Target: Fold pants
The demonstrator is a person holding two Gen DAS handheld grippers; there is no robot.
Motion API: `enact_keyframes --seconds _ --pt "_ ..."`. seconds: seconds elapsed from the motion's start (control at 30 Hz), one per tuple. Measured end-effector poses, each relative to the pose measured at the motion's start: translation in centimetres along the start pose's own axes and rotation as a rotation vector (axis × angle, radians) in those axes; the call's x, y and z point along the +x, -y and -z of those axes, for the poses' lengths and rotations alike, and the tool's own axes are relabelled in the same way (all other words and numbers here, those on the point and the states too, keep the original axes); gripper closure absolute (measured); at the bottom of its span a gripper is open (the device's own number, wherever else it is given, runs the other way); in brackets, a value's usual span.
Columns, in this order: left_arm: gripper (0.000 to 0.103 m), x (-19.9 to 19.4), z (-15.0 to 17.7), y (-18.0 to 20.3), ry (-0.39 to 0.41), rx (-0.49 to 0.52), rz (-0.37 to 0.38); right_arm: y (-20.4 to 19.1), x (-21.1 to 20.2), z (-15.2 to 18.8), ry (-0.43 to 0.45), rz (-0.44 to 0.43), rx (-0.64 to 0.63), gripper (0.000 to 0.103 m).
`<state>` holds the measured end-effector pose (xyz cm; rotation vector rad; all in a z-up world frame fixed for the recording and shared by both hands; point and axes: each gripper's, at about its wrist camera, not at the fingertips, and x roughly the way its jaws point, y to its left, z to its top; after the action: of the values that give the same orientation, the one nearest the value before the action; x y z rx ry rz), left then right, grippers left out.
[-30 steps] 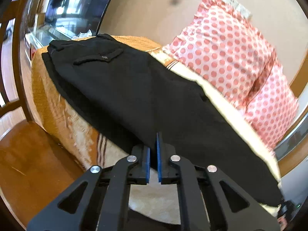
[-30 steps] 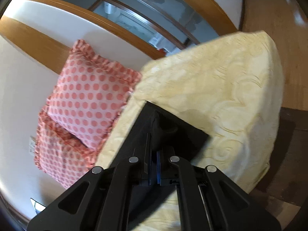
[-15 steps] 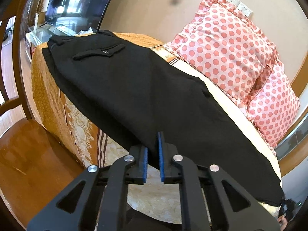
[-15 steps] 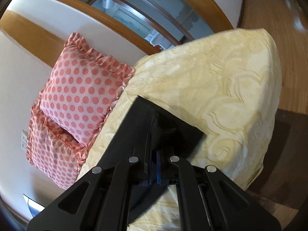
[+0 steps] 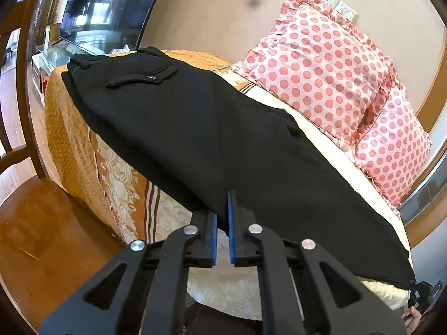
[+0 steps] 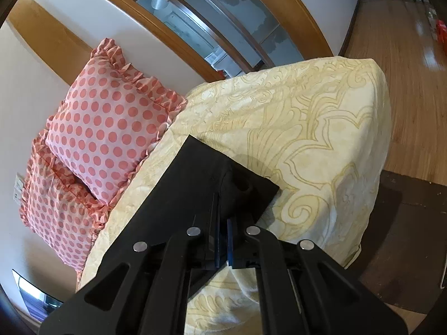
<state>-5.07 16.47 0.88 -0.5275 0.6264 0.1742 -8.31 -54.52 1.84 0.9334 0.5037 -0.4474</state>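
Black pants (image 5: 212, 128) lie stretched along the bed, waistband and back pocket at the far left, leg hem at the right. My left gripper (image 5: 222, 212) is at the pants' near edge around mid-length, its blue pads slightly parted, with the fabric edge between them. In the right wrist view the leg end of the pants (image 6: 201, 184) lies on the cream bedspread. My right gripper (image 6: 222, 220) is shut on the hem, which bunches up between the fingers.
Two pink polka-dot pillows (image 5: 324, 67) lean against the wall behind the pants, also in the right wrist view (image 6: 111, 122). The bed (image 5: 75, 145) has an orange and cream cover (image 6: 321, 128). A wooden chair (image 5: 16, 89) stands left, with wood floor (image 6: 413, 64) around.
The left gripper's pads have parted slightly on the pants' edge and it has drawn back a little. The right gripper stays shut on the hem, shifting slightly.
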Motion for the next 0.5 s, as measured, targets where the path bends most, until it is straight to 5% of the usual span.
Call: enact_keyframes --seconds 0.1,0.2,0.27,0.37,0.5 --pt "0.094 0.0 0.1 -0.2 0.003 0.001 0.009 -0.1 0.1 0.1 -0.003 0.018 -0.013 0.099" --pt "0.077 -0.9 0.1 -0.8 0.018 -0.009 0.011 0.0 -0.5 -0.2 -0.02 0.022 0.005 0.094" --pt "0.055 -2.3 -0.2 -1.3 0.085 -0.008 -0.047 0.1 -1.4 -0.5 0.002 0.03 0.023 0.083" --pt "0.044 -4.4 -0.9 -2.1 0.219 -0.014 -0.138 0.4 -3.4 -1.0 0.085 0.105 0.04 0.033" --pt "0.031 -4.4 -2.1 -1.1 0.244 0.03 -0.126 1.3 -4.1 -1.5 0.108 0.074 0.071 0.029"
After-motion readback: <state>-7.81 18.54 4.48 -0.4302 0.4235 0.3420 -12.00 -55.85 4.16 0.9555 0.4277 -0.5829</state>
